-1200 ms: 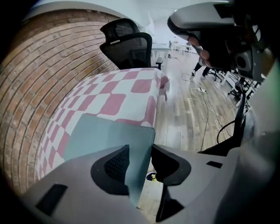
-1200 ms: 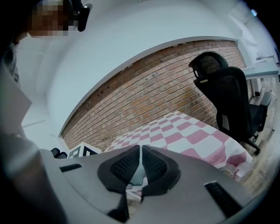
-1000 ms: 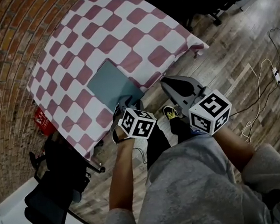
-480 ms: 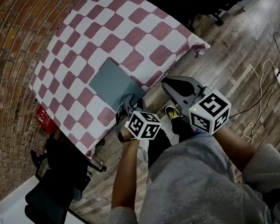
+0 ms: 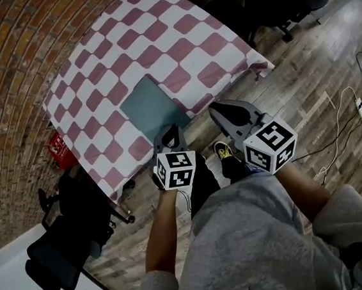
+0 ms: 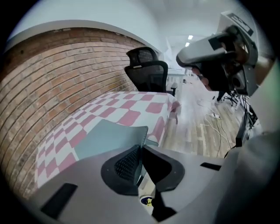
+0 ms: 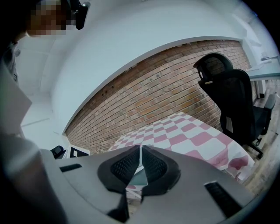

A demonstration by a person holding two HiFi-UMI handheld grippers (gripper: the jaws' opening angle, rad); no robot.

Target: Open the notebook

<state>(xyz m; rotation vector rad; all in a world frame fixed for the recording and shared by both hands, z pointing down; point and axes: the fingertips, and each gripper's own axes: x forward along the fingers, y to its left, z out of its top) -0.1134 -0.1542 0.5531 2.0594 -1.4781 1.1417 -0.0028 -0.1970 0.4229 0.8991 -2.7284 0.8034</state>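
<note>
Grey-green notebook (image 5: pixel 151 109) lies near the front edge of the checked table (image 5: pixel 176 38), not yet open. The left gripper (image 5: pixel 169 133) is closing its jaws on the cover's near corner, which curls up slightly. The right gripper (image 5: pixel 220 112) hangs beside it, jaws together and empty. Turning the cover over is still left to do.

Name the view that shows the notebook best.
The head view: nearly the whole notebook lies on the checked tablecloth, seen from above. The left gripper view shows only its near part, the cover corner raised between the closing fingers of the left gripper. The right gripper view shows a sliver beyond the right gripper.
</note>
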